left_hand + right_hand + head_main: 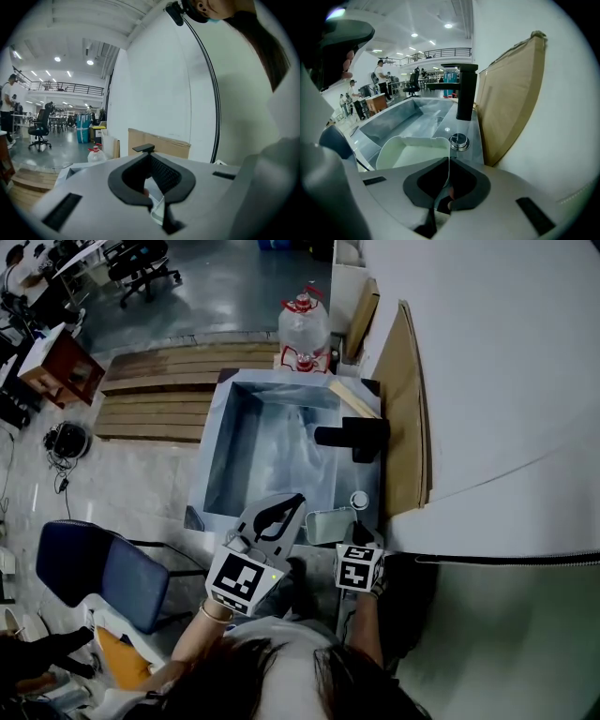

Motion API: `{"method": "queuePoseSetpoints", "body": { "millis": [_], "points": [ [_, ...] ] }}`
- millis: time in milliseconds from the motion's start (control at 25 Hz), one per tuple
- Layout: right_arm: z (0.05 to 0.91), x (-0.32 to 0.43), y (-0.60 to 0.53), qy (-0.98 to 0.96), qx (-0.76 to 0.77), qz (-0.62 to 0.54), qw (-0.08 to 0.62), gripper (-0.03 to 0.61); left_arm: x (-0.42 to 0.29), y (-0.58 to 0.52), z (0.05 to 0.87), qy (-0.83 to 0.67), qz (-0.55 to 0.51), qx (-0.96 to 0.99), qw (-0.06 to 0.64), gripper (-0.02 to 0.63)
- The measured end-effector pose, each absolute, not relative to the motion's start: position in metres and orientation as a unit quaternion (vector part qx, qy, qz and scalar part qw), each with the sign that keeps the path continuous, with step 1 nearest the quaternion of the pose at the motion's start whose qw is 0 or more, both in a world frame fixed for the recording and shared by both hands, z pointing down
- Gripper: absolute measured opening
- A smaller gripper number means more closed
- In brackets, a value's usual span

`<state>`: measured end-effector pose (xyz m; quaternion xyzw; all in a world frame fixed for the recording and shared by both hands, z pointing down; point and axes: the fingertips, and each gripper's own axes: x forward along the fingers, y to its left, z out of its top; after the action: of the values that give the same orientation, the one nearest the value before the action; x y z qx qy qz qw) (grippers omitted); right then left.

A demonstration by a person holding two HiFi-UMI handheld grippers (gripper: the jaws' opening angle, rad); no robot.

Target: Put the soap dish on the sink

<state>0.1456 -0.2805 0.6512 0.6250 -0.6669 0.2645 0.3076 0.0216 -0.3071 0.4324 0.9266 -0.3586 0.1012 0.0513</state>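
The right gripper [449, 164] is clamped on the thin near wall of the soap dish [412, 152], likely to keep it level at the near right corner of the sink [211, 460], just short of a round metal knob [459, 140]. I cannot tell whether it rests there. The dish is pale, shallow, round-cornered and empty. The left gripper [281, 512], jaws together on nothing, waits just left.

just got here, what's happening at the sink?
A person works two hand-held grippers over a sink. The right hand-held gripper is clamped on the wall of a pale soap dish, holding it at the sink's ledge by the round knob and black faucet; whether it rests there can't be told. The left hand-held gripper hangs shut and empty beside it.
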Motion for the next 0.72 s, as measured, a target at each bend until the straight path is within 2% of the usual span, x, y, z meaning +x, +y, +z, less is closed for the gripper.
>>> {"method": "queuePoseSetpoints", "body": {
  "millis": [160,320,480,720],
  "points": [
    [0.656,0.146,-0.281,-0.663,0.629,0.266,0.308,0.031,0.021,-0.308,0.433,-0.356,0.101,0.928,0.042,0.009],
    [0.661,0.148,-0.283,-0.661,0.631,0.269,0.303,0.031,0.019,-0.307,0.439,-0.367,0.105,0.921,0.076,0.009],
    [0.655,0.147,-0.282,-0.660,0.632,0.273,0.302,0.032,0.020,-0.308,0.433,-0.356,0.104,0.927,0.045,0.009],
    [0.645,0.148,-0.283,-0.662,0.636,0.263,0.296,0.034,0.019,-0.308,0.432,-0.359,0.103,0.927,0.043,0.009]
  ]
}}
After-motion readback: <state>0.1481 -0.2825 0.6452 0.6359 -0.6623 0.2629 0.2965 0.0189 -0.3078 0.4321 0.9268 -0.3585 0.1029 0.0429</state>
